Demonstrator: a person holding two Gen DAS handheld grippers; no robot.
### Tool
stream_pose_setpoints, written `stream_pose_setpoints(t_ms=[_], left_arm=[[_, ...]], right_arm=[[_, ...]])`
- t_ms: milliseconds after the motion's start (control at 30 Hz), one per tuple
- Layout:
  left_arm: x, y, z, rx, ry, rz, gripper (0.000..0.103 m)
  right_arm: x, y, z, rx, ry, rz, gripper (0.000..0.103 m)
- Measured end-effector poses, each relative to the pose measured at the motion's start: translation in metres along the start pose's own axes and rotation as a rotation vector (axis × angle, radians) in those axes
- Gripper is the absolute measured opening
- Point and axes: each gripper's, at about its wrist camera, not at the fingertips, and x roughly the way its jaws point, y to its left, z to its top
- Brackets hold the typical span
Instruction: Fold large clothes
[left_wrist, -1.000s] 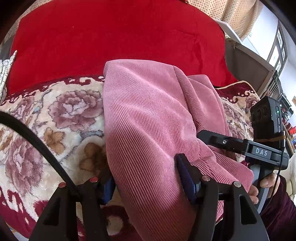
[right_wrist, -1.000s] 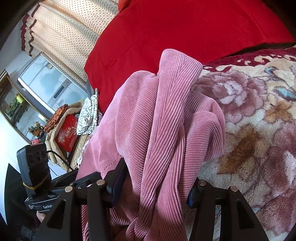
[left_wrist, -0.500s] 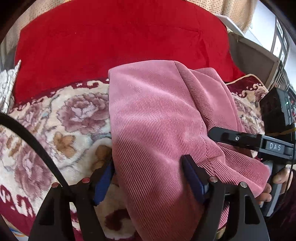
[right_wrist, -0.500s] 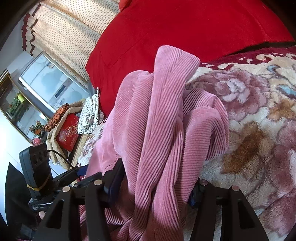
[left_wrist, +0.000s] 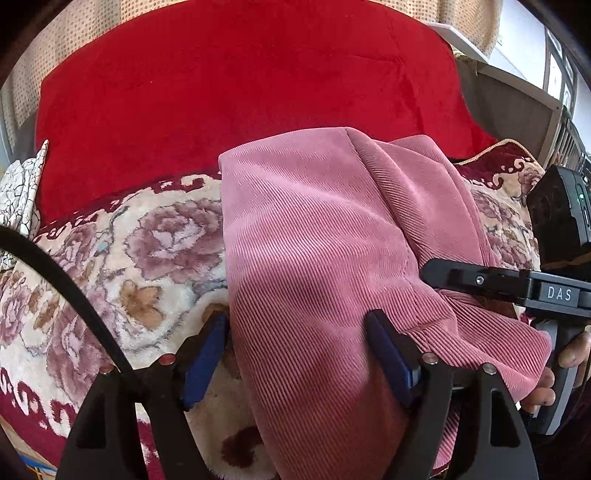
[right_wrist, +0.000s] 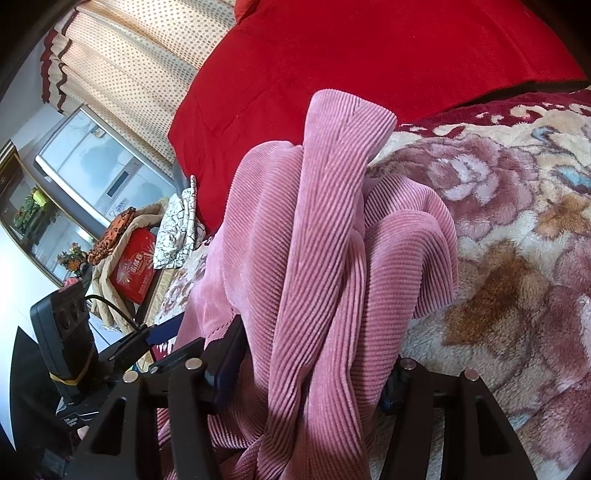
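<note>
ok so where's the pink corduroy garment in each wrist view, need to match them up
Left wrist view: the pink corduroy garment fills the centre and lower right, running down between the left gripper, whose jaws are opening.
Right wrist view: the garment hangs in bunched folds through the centre and lower left, between the right gripper.
Shared landmark: the red cushion behind the garment's top edge, above the floral blanket.

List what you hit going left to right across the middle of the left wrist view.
White crackle-print cloth → floral plush blanket → pink corduroy garment → right gripper, at the picture's right edge.
</note>
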Motion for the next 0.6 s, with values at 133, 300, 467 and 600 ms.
stream_pose_setpoints(t_ms=[133, 300, 467, 600], left_arm=[[0.004, 0.001, 0.003, 0.003, -0.005, 0.006, 0.080], [0.006, 0.002, 0.006, 0.003, -0.004, 0.010, 0.081], [0.005, 0.002, 0.008, 0.014, -0.005, 0.021, 0.082], [-0.004, 0.008, 0.013, -0.004, -0.010, -0.001, 0.082]], right_arm=[[0.002, 0.001, 0.004, 0.013, 0.022, -0.005, 0.062], [0.005, 0.005, 0.009, 0.023, 0.049, -0.021, 0.065], [0.007, 0.008, 0.013, 0.046, 0.087, -0.051, 0.066], [0.001, 0.012, 0.021, 0.077, 0.148, -0.094, 0.072]])
